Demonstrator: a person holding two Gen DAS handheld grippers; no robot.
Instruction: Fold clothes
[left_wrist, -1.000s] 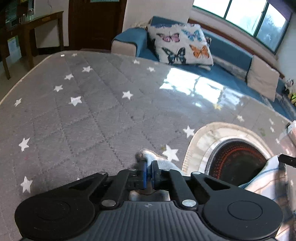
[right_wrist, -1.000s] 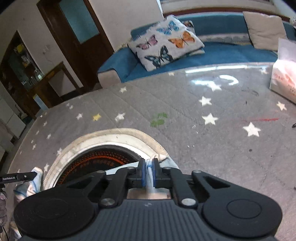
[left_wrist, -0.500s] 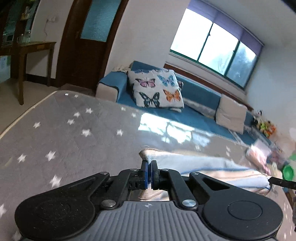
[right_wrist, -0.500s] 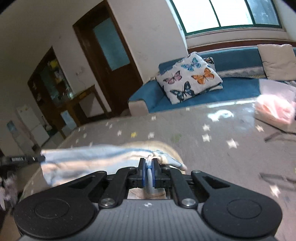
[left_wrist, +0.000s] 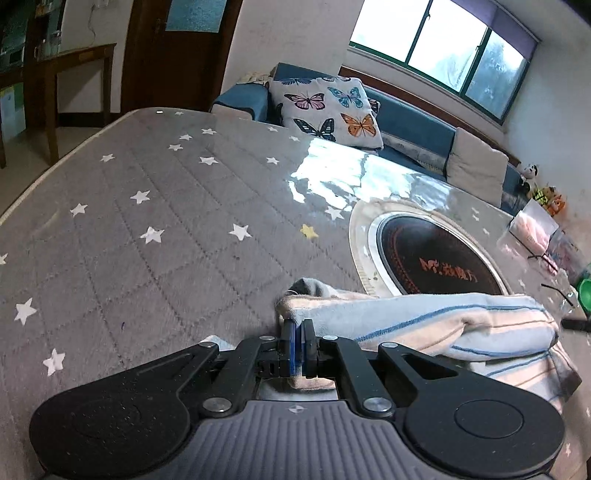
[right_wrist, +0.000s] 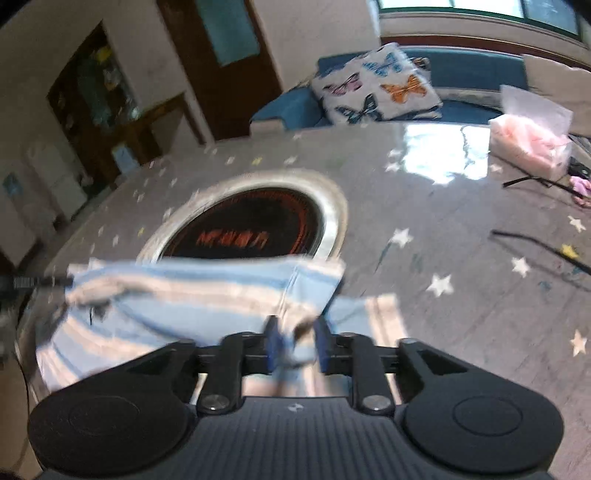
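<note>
The garment (left_wrist: 436, 325) is pale blue with thin darker blue and peach stripes, soft and thick, folded over on itself so a rolled upper layer lies on a flatter lower one. It lies on the grey star-printed table (left_wrist: 155, 206), just at 6 o'clock of the round black hob (left_wrist: 436, 258) set in the tabletop. The left gripper (left_wrist: 297, 345) is clenched on the garment's near left corner, cloth pinched between its blue pads. The right gripper (right_wrist: 295, 345) has just been opening; its jaws stand apart with a fold of the blurred cloth loose between them. A tissue pack (right_wrist: 532, 142) sits at 2 o'clock of the hob.
</note>
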